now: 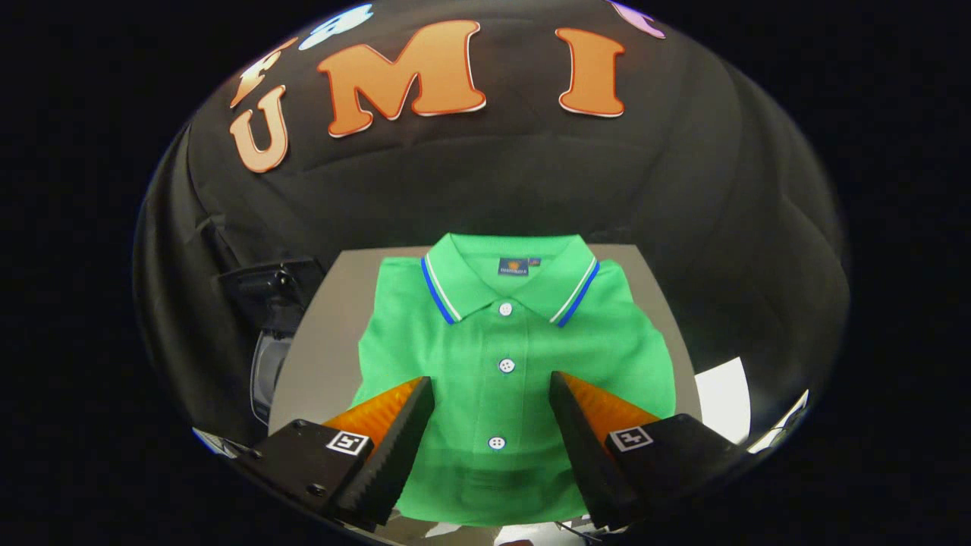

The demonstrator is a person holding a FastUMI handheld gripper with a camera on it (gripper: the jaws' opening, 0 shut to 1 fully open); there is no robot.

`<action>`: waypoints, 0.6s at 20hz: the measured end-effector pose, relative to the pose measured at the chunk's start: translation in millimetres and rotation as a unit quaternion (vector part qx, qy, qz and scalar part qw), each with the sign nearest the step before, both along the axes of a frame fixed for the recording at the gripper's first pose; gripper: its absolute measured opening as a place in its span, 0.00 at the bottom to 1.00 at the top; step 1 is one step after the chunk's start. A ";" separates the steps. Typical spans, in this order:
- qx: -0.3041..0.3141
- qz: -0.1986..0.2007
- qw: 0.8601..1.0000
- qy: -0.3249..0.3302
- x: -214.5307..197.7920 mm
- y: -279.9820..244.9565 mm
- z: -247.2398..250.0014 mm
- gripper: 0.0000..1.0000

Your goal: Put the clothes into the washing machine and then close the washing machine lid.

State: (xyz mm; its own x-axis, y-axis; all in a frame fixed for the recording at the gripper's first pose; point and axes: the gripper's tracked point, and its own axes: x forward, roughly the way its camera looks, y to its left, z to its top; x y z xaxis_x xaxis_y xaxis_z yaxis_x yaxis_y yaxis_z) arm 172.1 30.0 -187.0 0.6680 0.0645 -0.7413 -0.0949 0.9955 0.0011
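Gripper (pixel 491 387) fingers spread wide over a folded green polo shirt (pixel 470 356) — 3 white buttons between them, grey table (pixel 326 334) beneath

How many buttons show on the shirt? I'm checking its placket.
3 buttons on the green polo shirt: one at the collar, one mid-placket, one between the open gripper's fingers.

Shirt (pixel 501 364) on table (pixel 326 341), between fingers (pixel 394 440).
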 end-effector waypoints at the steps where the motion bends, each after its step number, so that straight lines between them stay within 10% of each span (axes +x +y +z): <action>1: 0.003 0.005 1.000 -0.024 4.1 2.0 5.5 0.98; 6: 0.004 0.023 1.000 -0.017 1.5 -2.4 -0.2 0.95; 12: 0.028 0.029 0.999 0.007 0.2 -4.1 4.2 0.36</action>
